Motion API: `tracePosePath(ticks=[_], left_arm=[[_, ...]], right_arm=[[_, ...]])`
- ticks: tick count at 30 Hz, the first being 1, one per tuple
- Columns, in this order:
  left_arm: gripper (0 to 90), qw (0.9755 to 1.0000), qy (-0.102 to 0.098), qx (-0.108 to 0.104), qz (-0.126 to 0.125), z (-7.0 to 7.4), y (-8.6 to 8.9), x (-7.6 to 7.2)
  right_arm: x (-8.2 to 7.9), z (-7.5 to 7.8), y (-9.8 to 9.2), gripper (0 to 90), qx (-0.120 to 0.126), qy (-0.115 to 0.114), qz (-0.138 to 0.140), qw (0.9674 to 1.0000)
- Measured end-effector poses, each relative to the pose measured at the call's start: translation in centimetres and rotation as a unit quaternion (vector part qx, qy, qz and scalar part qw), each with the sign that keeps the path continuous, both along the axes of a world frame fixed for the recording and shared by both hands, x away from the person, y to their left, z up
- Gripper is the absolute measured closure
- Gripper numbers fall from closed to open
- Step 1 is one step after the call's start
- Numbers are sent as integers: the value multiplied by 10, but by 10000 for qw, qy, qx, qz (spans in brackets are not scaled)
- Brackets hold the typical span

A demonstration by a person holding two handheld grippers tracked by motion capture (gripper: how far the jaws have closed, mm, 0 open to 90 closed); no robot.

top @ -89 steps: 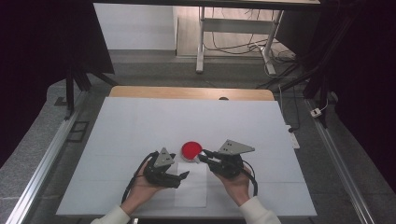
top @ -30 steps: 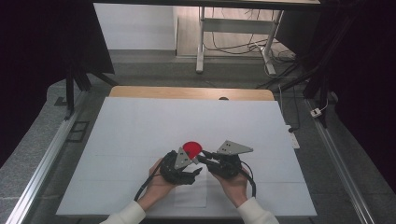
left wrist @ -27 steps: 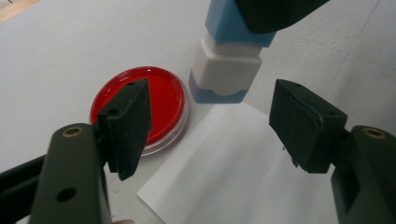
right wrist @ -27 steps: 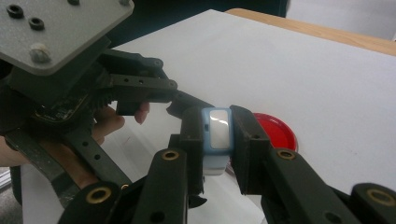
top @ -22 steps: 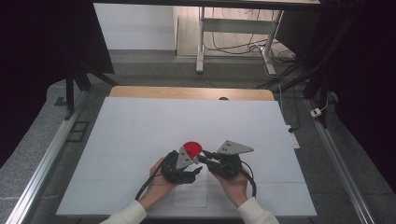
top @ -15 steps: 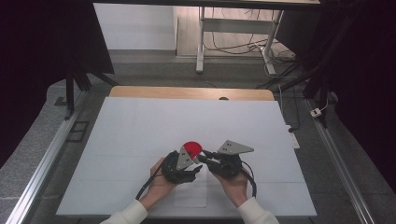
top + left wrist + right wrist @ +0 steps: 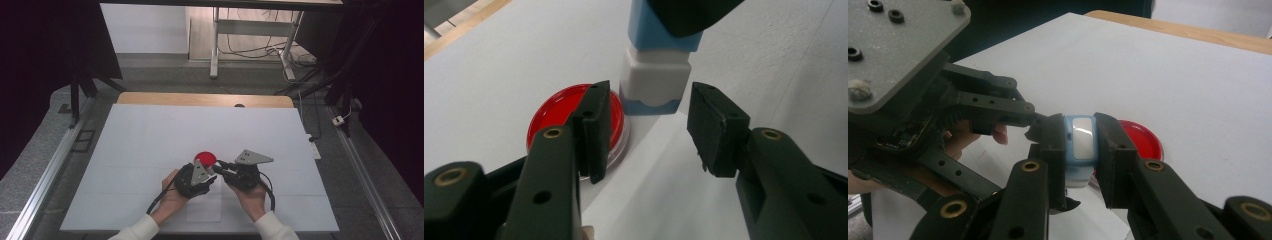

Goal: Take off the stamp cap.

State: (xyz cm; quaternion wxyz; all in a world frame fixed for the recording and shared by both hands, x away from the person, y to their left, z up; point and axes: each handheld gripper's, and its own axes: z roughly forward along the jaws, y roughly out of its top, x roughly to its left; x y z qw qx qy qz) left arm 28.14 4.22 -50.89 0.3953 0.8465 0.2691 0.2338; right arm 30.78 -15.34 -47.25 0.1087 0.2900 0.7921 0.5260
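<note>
Work area: white tabletop (image 7: 150,140), with the person's forearms entering from the near edge in the high view.
Held item: small blue-and-white block (image 7: 1081,137), rectangular, with a white middle section between blue ends.
Item location: near-centre of the tabletop, raised off the surface, between the two tongs; its far end sits just beside the red dish.
Right tongs (image 7: 1082,145): clamped on the blue-and-white block; both black pads press flat against its blue sides in the right gripper view.
Right tongs placement: right of centre in the high view (image 7: 220,167), pointing left toward the left tongs.
Left tongs (image 7: 649,127): apart; the jaws have just been closing, with the white end of the block (image 7: 654,80) standing beyond the gap and the pads not touching it.
Left tongs placement: left of centre in the high view (image 7: 207,172), tips directed at the right tongs.
Red dish (image 7: 205,158): round, shallow, clear-rimmed, resting flat on the tabletop just beyond the tips of both tongs.
Red dish in left gripper view (image 7: 559,112): partly covered by the left pad, adjacent to the lower blue end of the block.
Paper sheet (image 7: 205,207): white, lying flat on the tabletop at the near edge between the two hands.
Grey plates: one three-cornered plate on top of each tongs body.
</note>
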Motion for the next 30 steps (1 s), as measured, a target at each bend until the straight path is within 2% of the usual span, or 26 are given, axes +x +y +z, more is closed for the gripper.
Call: tracePosePath(ticks=[6, 18, 24, 30], left_arm=[[571, 10000, -45, 70, -55, 0, 0, -1], [634, 9996, -184, 201, -11, 0, 0, -2], [640, 9993, -278, 236, -7, 0, 0, -3], [645, 9992, -284, 295, -8, -1, -1, -3]], right_arm=[[0, 0, 0, 748, 54, 26, -18, 10000], [1, 0, -1, 748, 117, 69, -32, 9999], [1, 0, -1, 748, 180, 93, -56, 9998], [0, 0, -1, 748, 175, 96, -63, 9998]])
